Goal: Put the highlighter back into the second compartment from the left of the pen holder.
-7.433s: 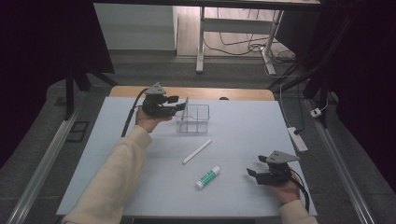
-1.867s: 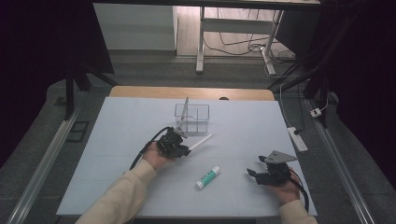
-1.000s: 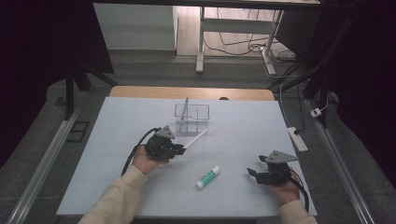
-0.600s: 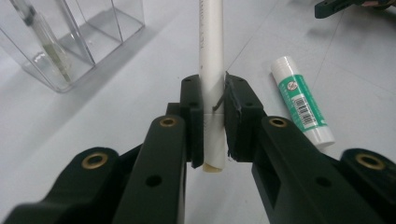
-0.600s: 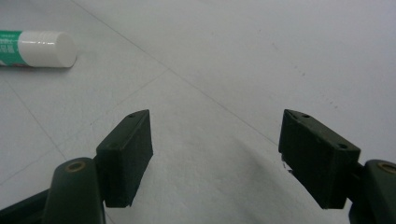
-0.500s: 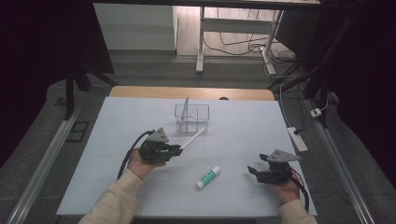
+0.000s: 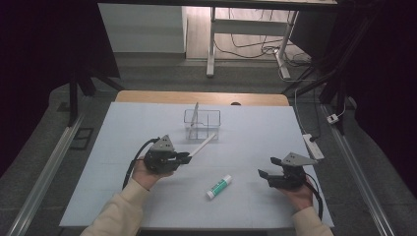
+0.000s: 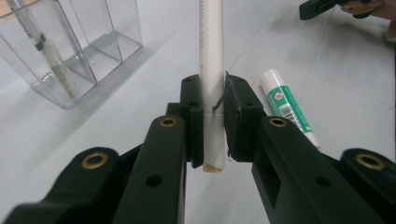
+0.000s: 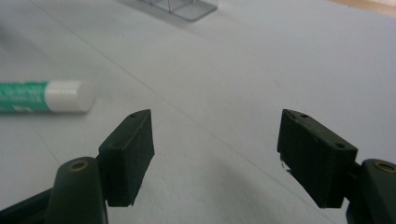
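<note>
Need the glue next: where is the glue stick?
The glue stick lies flat on the table in the high view, between both tools, nearer the person than the clear organizer.

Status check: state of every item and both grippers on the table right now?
Left gripper: shut on the white cylindrical tube.
White cylindrical tube: clamped near one end, its far end pointing toward the organizer.
Right gripper: open, holding nothing.
Green-and-white glue stick: lying flat on the table, untouched, capped.
Clear plastic compartment organizer: upright, a thin pen-like item leaning in one compartment.
</note>
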Motion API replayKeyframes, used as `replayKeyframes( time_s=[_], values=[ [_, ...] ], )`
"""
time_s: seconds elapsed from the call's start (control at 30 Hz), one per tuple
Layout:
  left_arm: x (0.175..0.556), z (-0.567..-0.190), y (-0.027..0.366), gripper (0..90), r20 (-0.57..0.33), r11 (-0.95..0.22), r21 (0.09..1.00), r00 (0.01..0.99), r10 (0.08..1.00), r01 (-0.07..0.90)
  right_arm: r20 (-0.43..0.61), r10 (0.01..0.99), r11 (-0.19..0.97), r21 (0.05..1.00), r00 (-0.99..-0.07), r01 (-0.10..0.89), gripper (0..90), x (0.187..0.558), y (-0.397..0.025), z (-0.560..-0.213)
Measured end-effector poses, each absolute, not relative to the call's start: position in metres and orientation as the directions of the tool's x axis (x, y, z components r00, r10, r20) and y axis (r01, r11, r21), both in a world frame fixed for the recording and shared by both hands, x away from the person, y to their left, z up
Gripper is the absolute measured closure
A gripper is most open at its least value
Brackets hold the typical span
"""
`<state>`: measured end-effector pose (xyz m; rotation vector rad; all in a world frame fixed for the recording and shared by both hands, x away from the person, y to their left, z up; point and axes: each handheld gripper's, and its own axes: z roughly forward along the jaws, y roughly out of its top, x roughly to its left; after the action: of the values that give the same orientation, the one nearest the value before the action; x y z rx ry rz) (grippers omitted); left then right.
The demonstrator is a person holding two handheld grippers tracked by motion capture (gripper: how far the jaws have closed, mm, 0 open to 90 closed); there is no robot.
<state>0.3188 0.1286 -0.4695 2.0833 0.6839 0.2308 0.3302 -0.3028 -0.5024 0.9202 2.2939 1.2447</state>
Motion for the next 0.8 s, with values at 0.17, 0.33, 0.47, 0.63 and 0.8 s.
replayKeyframes(
  time_s=[0.17,0.33,0.47,0.63,0.8],
  values=[
    [0.319,-0.470,0.129,78.6,-0.097,-0.435,0.814,0.829,0.551,0.384,-0.015,0.682,0.386,0.857,-0.731,0.342,26.8,0.333,-0.291,-0.492],
    [0.319,-0.470,0.126,78.6,-0.093,-0.439,0.814,0.830,0.550,0.382,-0.008,0.665,0.378,0.866,-0.747,0.327,27.6,0.337,-0.277,-0.485],
    [0.319,-0.471,0.125,78.6,-0.091,-0.441,0.813,0.830,0.550,0.381,0.013,0.654,0.362,0.873,-0.757,0.327,28.2,0.339,-0.267,-0.482],
    [0.319,-0.472,0.125,78.6,-0.092,-0.438,0.814,0.829,0.551,0.381,0.027,0.639,0.346,0.882,-0.769,0.319,28.7,0.340,-0.257,-0.476],
    [0.321,-0.472,0.125,78.6,-0.093,-0.437,0.815,0.830,0.550,0.381,0.034,0.633,0.339,0.886,-0.773,0.316,29.1,0.343,-0.249,-0.474]
  ],
)
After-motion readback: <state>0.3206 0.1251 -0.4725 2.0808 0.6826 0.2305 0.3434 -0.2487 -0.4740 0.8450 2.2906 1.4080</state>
